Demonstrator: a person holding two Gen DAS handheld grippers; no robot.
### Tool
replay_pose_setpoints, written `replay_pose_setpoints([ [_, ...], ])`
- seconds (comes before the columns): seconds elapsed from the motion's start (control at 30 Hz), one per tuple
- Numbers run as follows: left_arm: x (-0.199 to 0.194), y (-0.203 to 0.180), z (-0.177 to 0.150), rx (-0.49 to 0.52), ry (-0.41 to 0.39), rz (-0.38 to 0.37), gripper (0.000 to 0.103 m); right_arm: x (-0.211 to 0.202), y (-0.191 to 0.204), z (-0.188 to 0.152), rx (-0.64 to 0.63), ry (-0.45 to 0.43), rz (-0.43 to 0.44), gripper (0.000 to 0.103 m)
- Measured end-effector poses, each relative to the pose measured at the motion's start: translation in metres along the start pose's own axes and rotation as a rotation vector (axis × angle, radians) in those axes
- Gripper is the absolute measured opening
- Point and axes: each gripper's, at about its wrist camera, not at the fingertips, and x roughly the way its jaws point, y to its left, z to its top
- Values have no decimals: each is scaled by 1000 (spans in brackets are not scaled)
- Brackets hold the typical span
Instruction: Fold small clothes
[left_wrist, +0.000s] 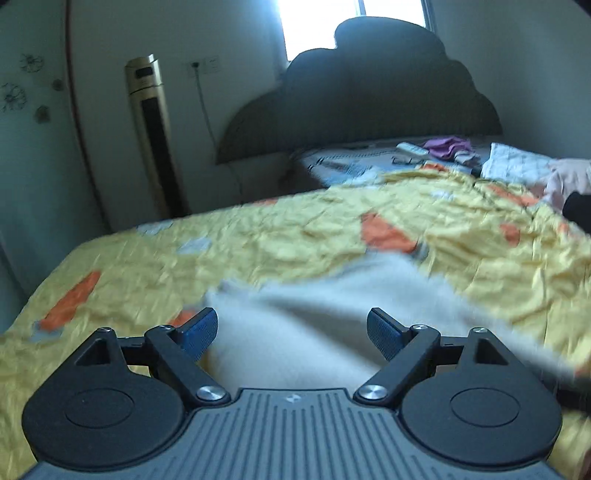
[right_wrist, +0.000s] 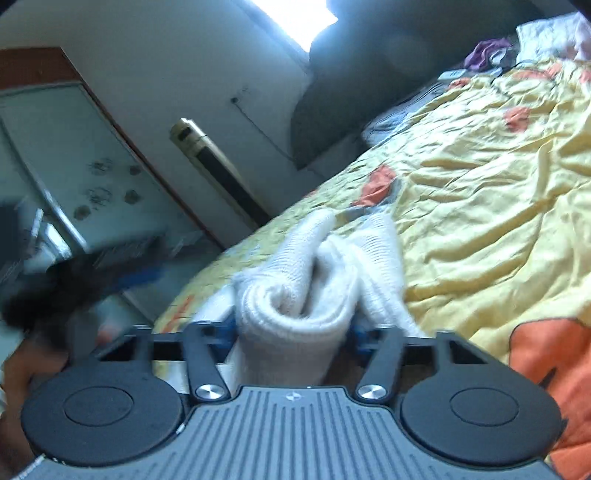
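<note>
A white knitted garment (right_wrist: 295, 295), rolled into a thick bundle, lies on the yellow quilt (right_wrist: 480, 192). My right gripper (right_wrist: 291, 332) is shut on the near end of the roll, with a blue pad against each side. In the left wrist view the same white cloth (left_wrist: 332, 295) is blurred and lies low between the fingers of my left gripper (left_wrist: 291, 332). That gripper stands wide open, and both blue pads (left_wrist: 201, 332) are clear of the cloth. At the left of the right wrist view, a dark blurred shape with some blue (right_wrist: 110, 273) looks like the left gripper.
The bed's left edge (left_wrist: 110, 240) drops off toward a gold tower air conditioner (left_wrist: 155, 136) by the wall. A dark headboard (left_wrist: 362, 92) stands at the far end. Purple clothes (left_wrist: 447, 146), a remote and a pink garment (left_wrist: 569, 177) lie near the pillows.
</note>
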Motion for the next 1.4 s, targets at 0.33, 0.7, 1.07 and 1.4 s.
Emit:
replay_pose_setpoints([
  [0.33, -20, 8, -62, 41, 67, -35, 89, -24, -27, -22, 153, 90, 50, 20],
  [0.7, -29, 1, -62, 38, 27, -38, 90, -49, 48, 19, -329, -46, -117, 52],
  [1.07, -32, -4, -87, 88, 49, -48, 90, 41, 11, 38, -116, 275, 39, 23],
  [1.4, -32, 8, -83, -6, 84, -75, 90, 11, 57, 22, -421, 77, -184, 55],
])
